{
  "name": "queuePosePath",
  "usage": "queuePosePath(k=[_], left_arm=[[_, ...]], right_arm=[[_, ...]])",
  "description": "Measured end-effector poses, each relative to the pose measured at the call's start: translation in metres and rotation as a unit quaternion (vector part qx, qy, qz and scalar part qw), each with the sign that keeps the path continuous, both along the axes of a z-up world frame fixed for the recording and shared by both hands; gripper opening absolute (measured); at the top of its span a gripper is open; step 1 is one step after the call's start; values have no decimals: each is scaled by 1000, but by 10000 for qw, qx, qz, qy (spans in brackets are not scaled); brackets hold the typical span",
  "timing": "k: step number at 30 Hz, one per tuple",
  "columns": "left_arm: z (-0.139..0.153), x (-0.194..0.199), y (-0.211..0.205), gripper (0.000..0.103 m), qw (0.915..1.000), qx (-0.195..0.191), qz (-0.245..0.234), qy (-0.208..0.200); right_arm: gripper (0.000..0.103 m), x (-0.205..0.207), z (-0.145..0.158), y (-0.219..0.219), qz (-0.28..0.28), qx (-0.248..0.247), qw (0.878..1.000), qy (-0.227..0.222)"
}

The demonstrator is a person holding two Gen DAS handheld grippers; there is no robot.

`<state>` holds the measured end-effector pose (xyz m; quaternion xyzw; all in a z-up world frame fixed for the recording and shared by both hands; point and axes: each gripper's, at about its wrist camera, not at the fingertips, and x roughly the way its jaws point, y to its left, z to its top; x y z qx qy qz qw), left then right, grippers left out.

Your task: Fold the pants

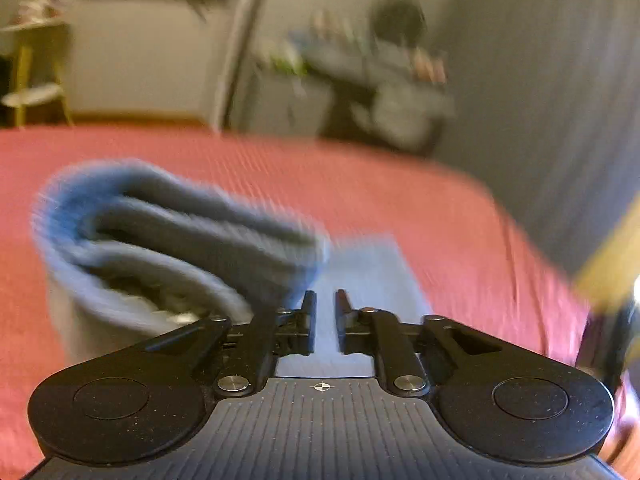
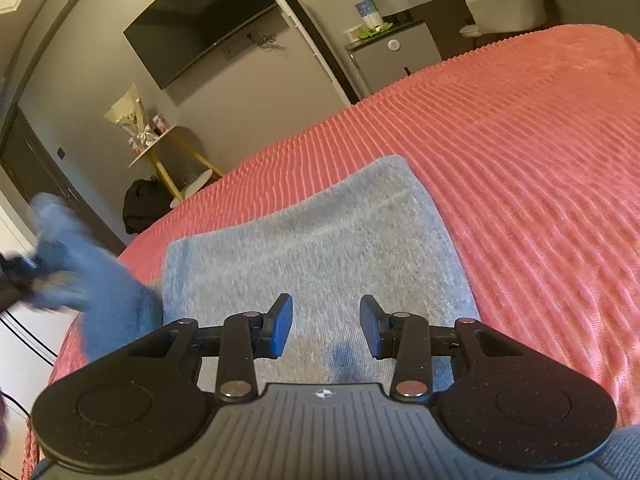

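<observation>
On the bed: a pink ribbed bedspread carries the grey-blue pants, folded flat into a rectangle.
Pants, loose end: a thick rolled bundle of the fabric is lifted off the bed at the left, blurred.
Left gripper: jaws nearly together, a slim gap between them; the bundle hangs right at its left finger, too blurred to tell whether it is pinched.
Right gripper: jaws partly apart, nothing between them, over the near edge of the folded pants.
Background: wall-mounted TV, small fridge, round side table, white chair.
</observation>
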<state>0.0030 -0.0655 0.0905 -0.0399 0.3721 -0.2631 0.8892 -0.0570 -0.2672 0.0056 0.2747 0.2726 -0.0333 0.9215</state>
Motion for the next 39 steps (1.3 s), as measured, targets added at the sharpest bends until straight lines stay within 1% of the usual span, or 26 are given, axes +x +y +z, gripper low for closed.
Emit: queuePosePath(k=[1,3,4,5,6,7,8,10,12,13,14,15,17,18,19,20,22,24,25,26,28,30,33,35,38,39], left_arm=[[-8,-2,-8,20,9999,148,-27,39],[-17,-7,-9,33,9997,231,-31,13],[-17,-9,-3,45,9997,226,81,-14],[-16,-13,6,54,9995,194,248,-33],[-13,-17,14,56,9991,151,381,-67],[-11,-18,28,57,9986,121,511,-71],[-9,-19,40,58,9979,85,641,-52],[-9,-14,69,62,9956,-136,923,39],[-9,2,90,63,9906,-400,1285,229],[-13,10,101,63,9872,-526,1451,396],[-14,15,113,62,9852,-599,1522,514],[-17,26,117,62,9840,-659,1523,650],[-20,46,115,61,9834,-701,1448,837],[-21,55,110,60,9844,-722,1359,853],[-18,67,104,60,9867,-695,1251,772],[-15,76,99,59,9882,-597,1243,667],[-6,98,79,60,9914,-247,1236,345],[4,112,54,65,9941,42,1085,23],[6,115,42,71,9955,79,945,-46],[8,116,34,75,9966,66,821,-68],[8,115,26,77,9976,53,687,-111],[4,106,30,77,9967,212,777,-127],[-2,86,53,77,9929,440,1095,-128],[-7,63,75,77,9882,539,1428,-130],[-19,27,107,78,9785,453,2013,72],[-25,17,115,78,9736,437,2235,137]], right_arm=[[38,-1,2,0,10,-23,10000,-5],[40,-2,5,-1,54,-71,10000,32],[43,-3,7,-1,107,-67,9999,13],[48,-4,8,-1,141,-69,9999,-14],[52,-5,9,-1,177,-74,9998,-22],[57,-4,11,-1,237,-76,9997,-23],[60,-3,12,0,308,-94,9995,-40],[60,2,14,3,451,-143,9989,-38],[64,9,16,13,747,-342,9966,-78],[69,13,18,20,890,-491,9948,-81],[72,18,19,28,1048,-630,9925,-95],[73,22,20,35,1174,-748,9902,-107],[74,30,20,50,1308,-1001,9863,-73],[74,32,19,55,1332,-1107,9849,-52],[74,34,18,60,1352,-1212,9834,-13],[74,35,17,61,1369,-1266,9825,31],[74,35,14,64,1375,-1327,9815,99],[74,33,13,65,1338,-1324,9820,150],[74,32,12,65,1335,-1292,9825,167],[74,32,13,64,1321,-1250,9832,182],[74,33,15,62,1319,-1135,9846,175],[79,37,18,60,1337,-1075,9851,130],[83,46,23,58,1372,-1090,9845,40],[86,57,23,60,1507,-961,9839,24],[90,82,17,65,1706,-619,9833,128],[90,89,13,68,1695,-562,9838,156]])
